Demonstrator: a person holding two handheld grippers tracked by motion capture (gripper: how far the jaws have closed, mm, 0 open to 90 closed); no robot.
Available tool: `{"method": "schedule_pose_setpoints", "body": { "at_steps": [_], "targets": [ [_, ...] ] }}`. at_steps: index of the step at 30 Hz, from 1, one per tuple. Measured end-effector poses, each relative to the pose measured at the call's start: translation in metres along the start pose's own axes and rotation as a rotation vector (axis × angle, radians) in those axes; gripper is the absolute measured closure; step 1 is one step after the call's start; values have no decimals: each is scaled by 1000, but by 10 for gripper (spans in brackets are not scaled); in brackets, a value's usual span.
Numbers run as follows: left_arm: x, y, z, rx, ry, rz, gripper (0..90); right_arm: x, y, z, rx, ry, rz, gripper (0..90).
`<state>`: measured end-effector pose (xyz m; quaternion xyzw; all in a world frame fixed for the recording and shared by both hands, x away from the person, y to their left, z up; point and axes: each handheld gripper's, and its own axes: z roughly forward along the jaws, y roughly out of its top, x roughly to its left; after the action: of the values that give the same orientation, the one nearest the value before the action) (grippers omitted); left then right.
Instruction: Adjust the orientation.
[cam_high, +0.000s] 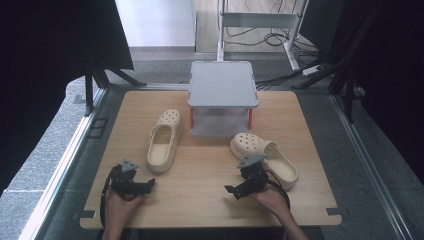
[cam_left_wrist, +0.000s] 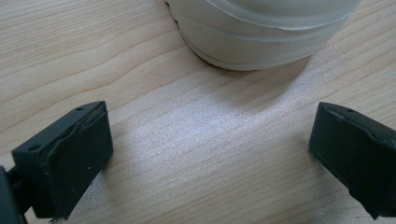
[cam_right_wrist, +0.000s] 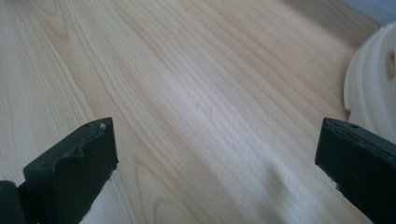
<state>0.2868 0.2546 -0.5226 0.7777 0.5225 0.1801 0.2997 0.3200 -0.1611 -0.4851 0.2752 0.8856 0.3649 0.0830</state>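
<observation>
Two cream clogs lie on the wooden table (cam_high: 205, 170). The left clog (cam_high: 165, 140) points away from me, and its heel (cam_left_wrist: 261, 28) sits just beyond my left gripper (cam_left_wrist: 210, 154). The right clog (cam_high: 265, 157) lies at an angle, its edge (cam_right_wrist: 373, 88) off to the right of my right gripper (cam_right_wrist: 215, 163). In the high view the left gripper (cam_high: 142, 185) rests near the front left, just short of the left clog's heel. The right gripper (cam_high: 237, 189) is next to the right clog. Both have their jaws wide apart over bare wood, with nothing between them.
A storage box with a grey lid (cam_high: 222, 84) and orange latches stands at the back centre of the table, between the toes of the clogs. Bare wood lies between the grippers. Black frames and cables surround the table on the floor.
</observation>
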Motion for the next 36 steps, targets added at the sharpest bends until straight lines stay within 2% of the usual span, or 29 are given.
{"method": "schedule_pose_setpoints", "body": {
  "at_steps": [1, 6, 8, 11, 12, 20, 25, 29, 36],
  "targets": [
    [0, 0, 0, 0, 0, 0, 0, -1, 6, 2, -4, 15, 13, 0],
    [0, 0, 0, 0, 0, 0, 0, -4, 20, 6, -16, 47, 15, 0],
    [0, 0, 0, 0, 0, 0, 0, -6, 28, 9, -30, 76, 24, 0],
    [0, 0, 0, 1, 0, 0, 0, -7, 39, 13, -28, 70, 18, 0],
    [0, 0, 0, -1, 0, -1, 0, -8, 47, 17, -25, 77, 29, 0],
    [0, 0, 0, 0, 0, 5, 0, -7, 74, 30, -17, 62, 39, 22],
    [0, -1, -1, -3, -8, 3, 0, -7, 101, 45, -13, 44, 28, 29],
    [1, -2, -2, 3, -15, 25, 0, -7, 112, 53, -13, 45, 29, 33],
    [1, -4, -3, 0, -23, 26, 0, -6, 137, 72, -24, 39, 57, 73]
  ]
}}
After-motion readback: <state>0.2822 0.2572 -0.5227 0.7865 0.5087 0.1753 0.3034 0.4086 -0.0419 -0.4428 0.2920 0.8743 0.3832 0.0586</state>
